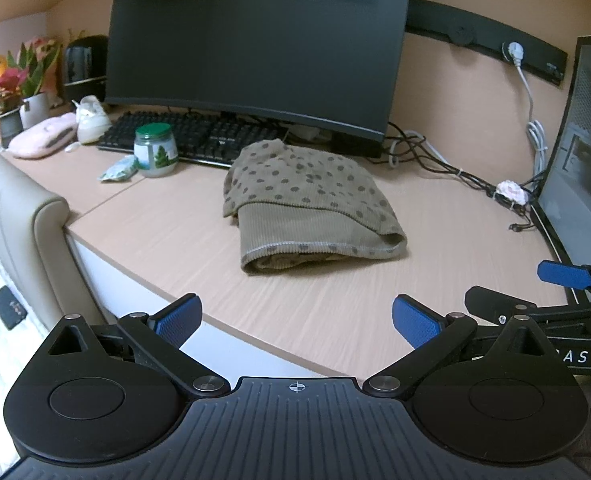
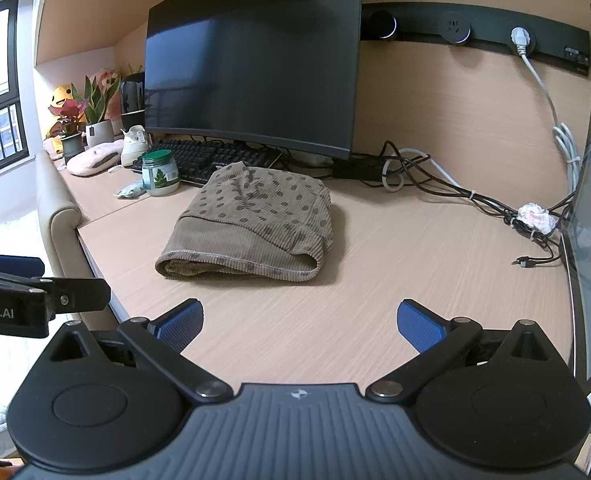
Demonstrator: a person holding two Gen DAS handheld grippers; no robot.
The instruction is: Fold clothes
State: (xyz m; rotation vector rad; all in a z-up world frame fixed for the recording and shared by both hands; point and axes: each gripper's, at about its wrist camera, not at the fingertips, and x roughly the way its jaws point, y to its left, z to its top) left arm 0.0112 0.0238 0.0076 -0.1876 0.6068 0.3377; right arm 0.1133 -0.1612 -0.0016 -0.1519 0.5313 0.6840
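Olive-brown ribbed fabric with dark polka dots is seen as a folded garment [image 1: 311, 208] lying on the pale wood-grain desk [image 1: 335, 312], in front of the black keyboard [image 1: 187, 136] and the large dark curved monitor [image 1: 255, 40]. Soft, light, limp handling is expected; the thick ribbed cuff with pale stitching along the near edge is judged the firmest place to be pinched, since layers are stacked there and may slide apart. The left gripper [image 1: 295, 320] is held with blue pads spread wide, nothing between them, short of the garment. The right gripper [image 2: 299, 322] is likewise spread and empty.

A grey power cable [image 2: 551, 112] and wall sockets are shown fully only in the right view, with a window at its left. A green-lidded glass jar [image 1: 155, 150] is shown larger in the left view.
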